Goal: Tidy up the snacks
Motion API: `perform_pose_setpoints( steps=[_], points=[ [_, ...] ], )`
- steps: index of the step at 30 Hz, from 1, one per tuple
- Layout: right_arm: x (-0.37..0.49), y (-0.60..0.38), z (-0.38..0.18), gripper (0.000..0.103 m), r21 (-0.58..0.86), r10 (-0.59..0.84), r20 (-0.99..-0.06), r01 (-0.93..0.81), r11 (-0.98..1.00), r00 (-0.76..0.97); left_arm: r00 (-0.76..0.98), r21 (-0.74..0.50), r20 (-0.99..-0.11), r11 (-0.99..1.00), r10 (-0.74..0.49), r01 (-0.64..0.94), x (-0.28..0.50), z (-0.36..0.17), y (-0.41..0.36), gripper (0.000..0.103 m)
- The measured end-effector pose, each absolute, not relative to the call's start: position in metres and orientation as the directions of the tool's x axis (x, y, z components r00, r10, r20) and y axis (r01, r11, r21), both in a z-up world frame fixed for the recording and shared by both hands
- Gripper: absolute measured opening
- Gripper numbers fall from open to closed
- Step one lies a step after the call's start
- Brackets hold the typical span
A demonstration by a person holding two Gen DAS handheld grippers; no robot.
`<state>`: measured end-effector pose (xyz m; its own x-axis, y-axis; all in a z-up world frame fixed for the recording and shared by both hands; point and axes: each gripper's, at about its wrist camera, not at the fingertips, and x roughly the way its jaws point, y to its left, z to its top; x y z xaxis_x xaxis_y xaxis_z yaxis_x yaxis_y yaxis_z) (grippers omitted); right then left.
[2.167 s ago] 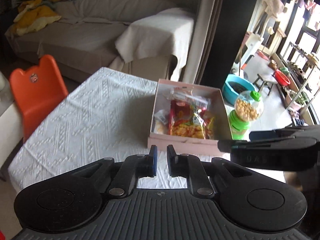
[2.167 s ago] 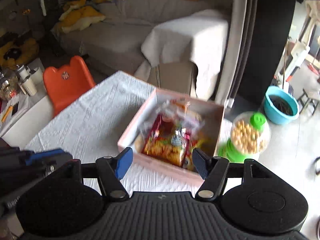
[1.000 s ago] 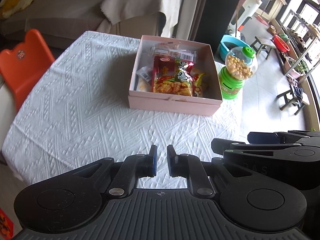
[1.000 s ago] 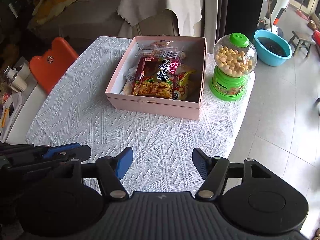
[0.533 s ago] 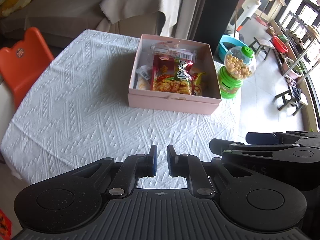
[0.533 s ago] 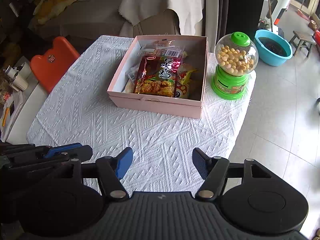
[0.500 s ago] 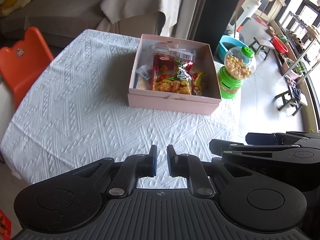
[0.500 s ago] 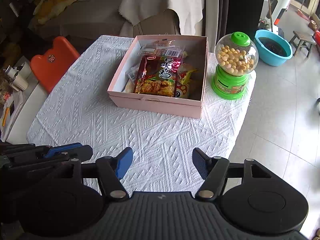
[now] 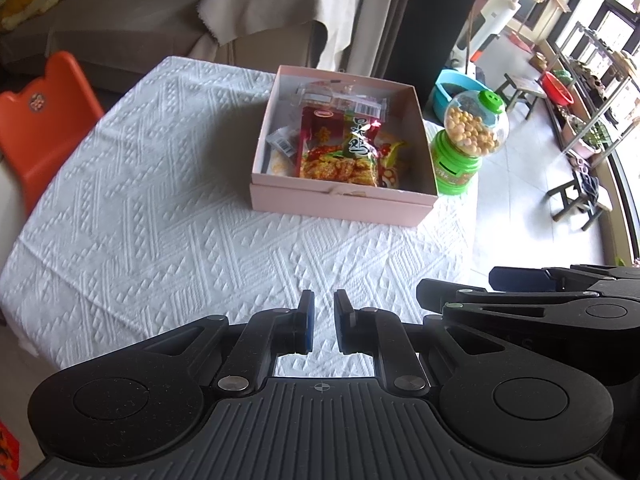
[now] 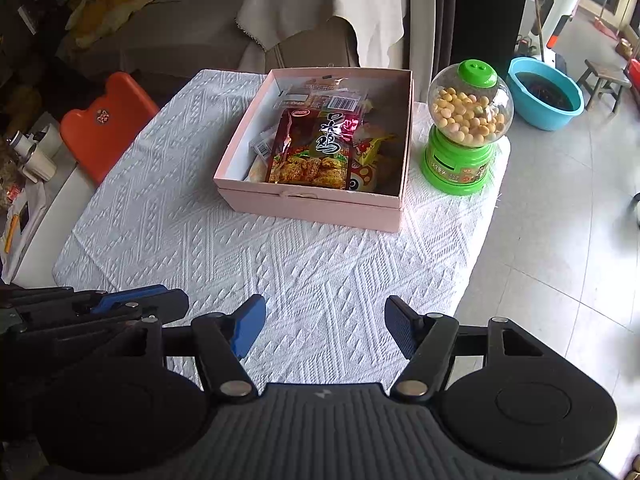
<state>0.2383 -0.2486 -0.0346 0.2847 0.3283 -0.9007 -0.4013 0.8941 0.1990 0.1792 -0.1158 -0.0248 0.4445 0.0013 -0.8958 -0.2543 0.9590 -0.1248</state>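
Observation:
A pink box (image 9: 340, 202) (image 10: 312, 206) stands at the far side of the white-clothed table (image 9: 160, 208) (image 10: 200, 248). Several snack packets lie inside it, topmost a red one (image 9: 340, 148) (image 10: 314, 148). Just right of the box stands a green candy dispenser (image 9: 466, 140) (image 10: 464, 128) with a clear globe of yellow balls. My left gripper (image 9: 322, 326) hangs over the near part of the table, shut, nothing between its pads. My right gripper (image 10: 324, 324) hovers beside it, open and empty. Each gripper shows at the edge of the other's view.
An orange chair (image 9: 44, 116) (image 10: 106, 124) stands at the table's left. A grey sofa (image 9: 140, 20) with a white cloth lies behind the table. On the tiled floor at the right are a blue basin (image 10: 546, 94) and small stools (image 9: 580, 196).
Between two seconds and one second ago both views tilted down and pulled back from the box. Over the last second nothing has visibly moved.

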Motion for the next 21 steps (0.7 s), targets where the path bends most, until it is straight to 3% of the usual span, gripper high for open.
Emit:
perform_pose_setpoints(
  steps=[21],
  points=[
    [0.240,-0.252,-0.044,0.067,0.190,0.308,-0.909,-0.378,0.906,0.281,0.455,-0.098,-0.890,0.958,0.037,-0.269,0.187,-0.034,-0.112,0.014]
  ],
)
